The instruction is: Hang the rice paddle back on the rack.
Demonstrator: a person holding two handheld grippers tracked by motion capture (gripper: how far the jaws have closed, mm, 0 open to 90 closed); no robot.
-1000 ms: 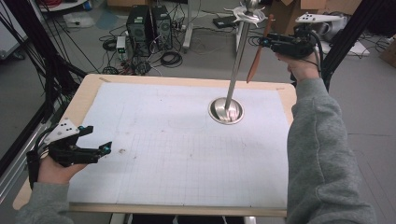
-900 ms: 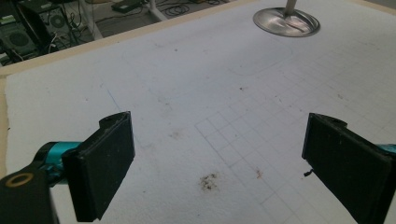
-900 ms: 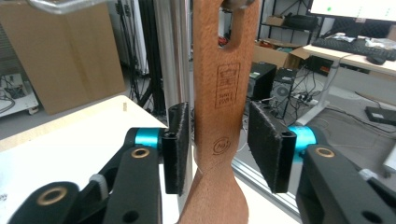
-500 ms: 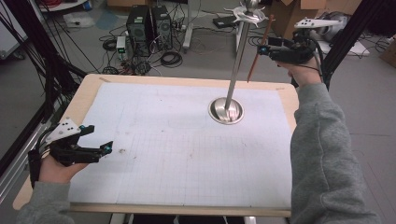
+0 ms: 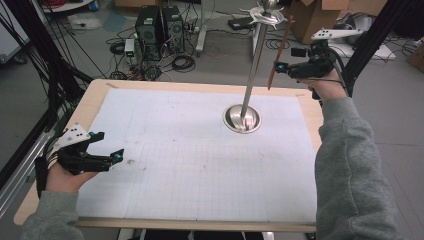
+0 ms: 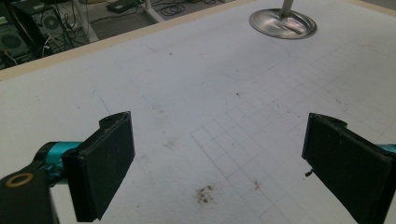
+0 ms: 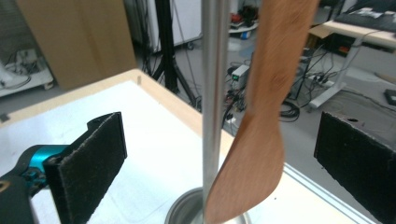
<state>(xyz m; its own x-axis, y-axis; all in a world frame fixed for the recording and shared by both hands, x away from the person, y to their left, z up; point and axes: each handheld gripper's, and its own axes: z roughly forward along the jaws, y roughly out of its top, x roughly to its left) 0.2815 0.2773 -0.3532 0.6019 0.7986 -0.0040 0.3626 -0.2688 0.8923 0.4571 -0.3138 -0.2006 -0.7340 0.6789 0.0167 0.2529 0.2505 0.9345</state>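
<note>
The right gripper [image 5: 278, 67] has just opened wide; the wooden spatula [image 7: 261, 116] hangs free on the stand [image 5: 252, 70]. Back away toward 3 o'clock, not bumping it.

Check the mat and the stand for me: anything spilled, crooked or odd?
Nothing serious. The white mat has a small dark smudge and faint stains near the left tongs. The wooden spatula hangs from the metal stand beside its pole, between the right tongs' just-opened jaws, pads clear of it.
</note>
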